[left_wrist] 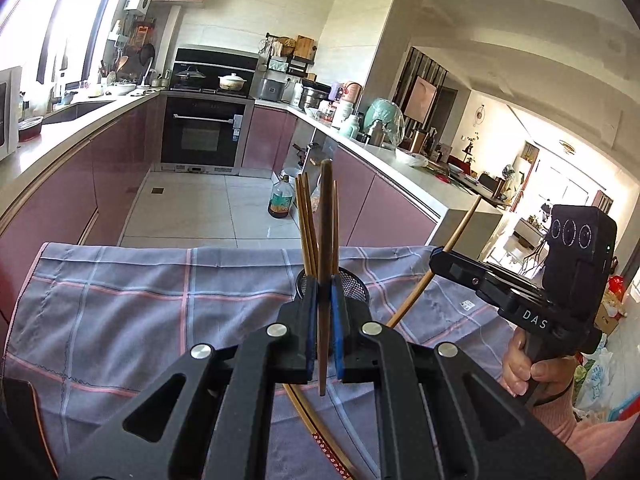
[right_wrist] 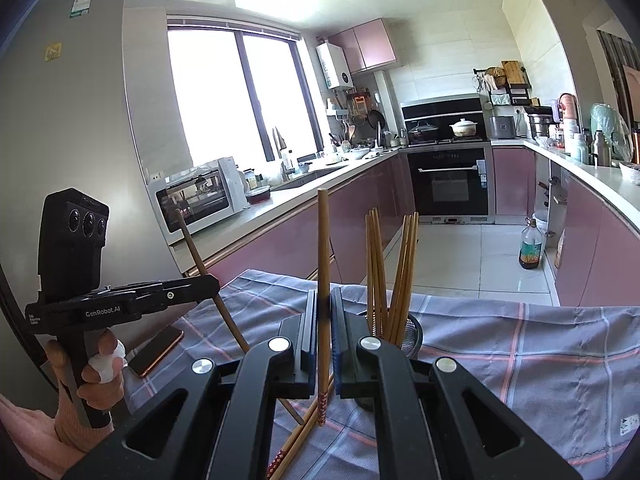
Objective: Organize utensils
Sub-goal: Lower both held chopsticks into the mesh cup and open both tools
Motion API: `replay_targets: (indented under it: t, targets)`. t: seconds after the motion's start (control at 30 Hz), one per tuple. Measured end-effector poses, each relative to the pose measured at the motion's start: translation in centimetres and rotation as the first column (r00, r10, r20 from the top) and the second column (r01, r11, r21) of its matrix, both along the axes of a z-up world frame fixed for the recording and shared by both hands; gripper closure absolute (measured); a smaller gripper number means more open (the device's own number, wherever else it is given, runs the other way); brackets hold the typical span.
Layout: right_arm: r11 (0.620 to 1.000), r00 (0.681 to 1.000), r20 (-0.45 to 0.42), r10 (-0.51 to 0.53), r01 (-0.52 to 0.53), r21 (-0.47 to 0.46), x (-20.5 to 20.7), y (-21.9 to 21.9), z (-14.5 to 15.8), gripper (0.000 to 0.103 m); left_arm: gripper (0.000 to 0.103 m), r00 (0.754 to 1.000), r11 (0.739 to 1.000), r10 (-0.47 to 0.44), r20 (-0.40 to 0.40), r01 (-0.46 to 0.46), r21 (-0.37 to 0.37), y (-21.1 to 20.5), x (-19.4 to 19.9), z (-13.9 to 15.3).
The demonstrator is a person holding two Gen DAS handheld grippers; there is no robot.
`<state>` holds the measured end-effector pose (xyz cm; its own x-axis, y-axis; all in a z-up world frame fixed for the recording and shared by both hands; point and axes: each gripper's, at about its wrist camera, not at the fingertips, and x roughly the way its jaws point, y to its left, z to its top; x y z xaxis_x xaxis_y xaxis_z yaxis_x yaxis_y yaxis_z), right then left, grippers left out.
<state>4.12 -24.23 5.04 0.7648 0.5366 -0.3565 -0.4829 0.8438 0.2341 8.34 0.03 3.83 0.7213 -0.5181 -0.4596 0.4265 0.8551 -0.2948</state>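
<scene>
My left gripper is shut on a dark brown chopstick, held nearly upright above the plaid cloth. Just behind it stands a black mesh holder with several bamboo chopsticks in it. My right gripper is shut on a light bamboo chopstick with a red patterned end, also upright, left of the holder. Each view shows the other gripper: the right gripper at the right, the left gripper at the left. More loose chopsticks lie on the cloth below.
A phone lies on the cloth near the left hand. Beyond the table's far edge is tiled floor with an oil bottle, flanked by pink cabinets and cluttered counters. A fridge stands close on the left.
</scene>
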Motion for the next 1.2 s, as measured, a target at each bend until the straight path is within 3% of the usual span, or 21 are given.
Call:
replay_targets:
  t: [0.97,1.2]
  targets:
    - [0.998,0.993,0.104,-0.054,0.051,0.036,2.0,-2.0,3.8,0.098,0.096,0.992,1.0,0.004,0.126,-0.005,0.005,-1.7,2.4,6.4]
    - [0.996,0.992,0.102,-0.077,0.073,0.045,3.2,-2.4,3.7,0.098,0.096,0.99,1.0,0.004,0.142,-0.003,-0.005,-1.8,2.7,6.4]
